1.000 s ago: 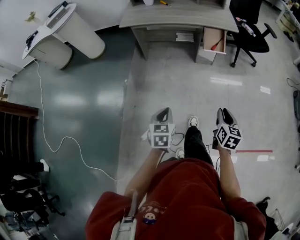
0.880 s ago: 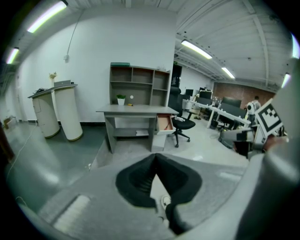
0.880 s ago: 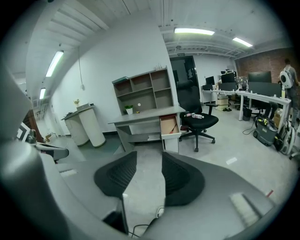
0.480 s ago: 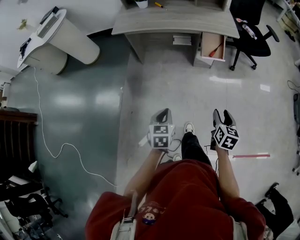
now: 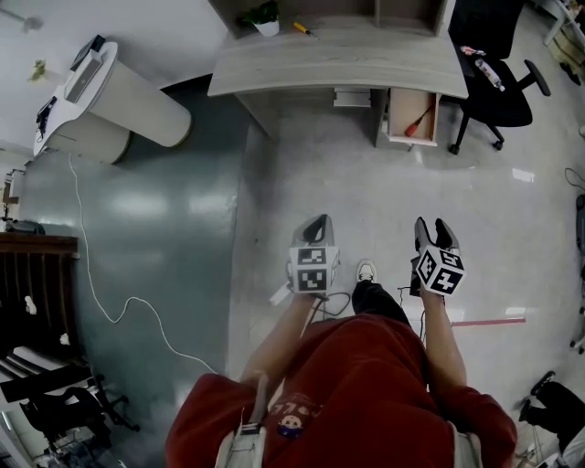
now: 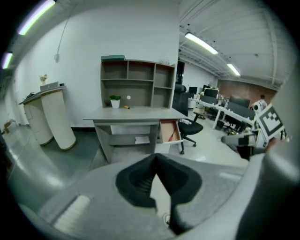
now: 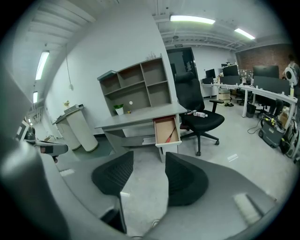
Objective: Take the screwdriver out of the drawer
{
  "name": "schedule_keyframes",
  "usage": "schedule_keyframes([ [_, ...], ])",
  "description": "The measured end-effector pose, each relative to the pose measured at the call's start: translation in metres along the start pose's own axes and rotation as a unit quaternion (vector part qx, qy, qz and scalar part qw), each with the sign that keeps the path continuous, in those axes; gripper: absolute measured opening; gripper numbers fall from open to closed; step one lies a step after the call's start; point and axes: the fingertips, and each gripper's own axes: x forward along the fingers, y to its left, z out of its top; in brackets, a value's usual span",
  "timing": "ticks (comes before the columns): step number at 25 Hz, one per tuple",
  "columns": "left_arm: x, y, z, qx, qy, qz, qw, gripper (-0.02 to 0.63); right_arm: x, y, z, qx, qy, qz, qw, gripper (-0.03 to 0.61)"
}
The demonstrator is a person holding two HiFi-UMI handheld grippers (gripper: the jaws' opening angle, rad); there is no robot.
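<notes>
The screwdriver [image 5: 416,122], red-handled, lies in the open wooden drawer [image 5: 410,117] under the right end of the grey desk [image 5: 338,66], far ahead of both grippers. The right gripper view shows the screwdriver [image 7: 171,134] slanting inside the drawer [image 7: 165,131]. My left gripper [image 5: 317,226] hangs over the floor with its pads meeting at the tips [image 6: 155,157] and nothing in them. My right gripper [image 5: 436,228] is level with it; its jaws have just been opening and now stand open [image 7: 149,160], with only floor between them.
A black office chair [image 5: 494,78] stands right of the drawer. A white cylindrical stand [image 5: 114,96] is at the left, with a white cable [image 5: 96,274] trailing over the floor. A potted plant [image 5: 265,16] and a yellow tool [image 5: 303,29] sit on the desk.
The desk and drawer have come nearer and lower in the head view as the person walks toward them. The right gripper's fingers have spread apart. The left gripper stays shut.
</notes>
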Motion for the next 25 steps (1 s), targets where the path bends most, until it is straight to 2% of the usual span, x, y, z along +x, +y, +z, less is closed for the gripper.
schedule_keyframes([
  [12, 0.087, 0.0, 0.079, 0.008, -0.005, 0.007, 0.9999, -0.002, 0.081, -0.04, 0.066, 0.003, 0.003, 0.006, 1.0, 0.198],
  [20, 0.119, 0.016, 0.098, 0.016, -0.014, 0.006, 0.9998, -0.002, 0.109, -0.042, 0.077, 0.011, 0.003, 0.001, 1.0, 0.198],
  [25, 0.158, 0.036, 0.107, 0.014, -0.008, -0.014, 0.9998, -0.002, 0.139, -0.042, 0.089, 0.014, 0.007, -0.02, 1.0, 0.198],
])
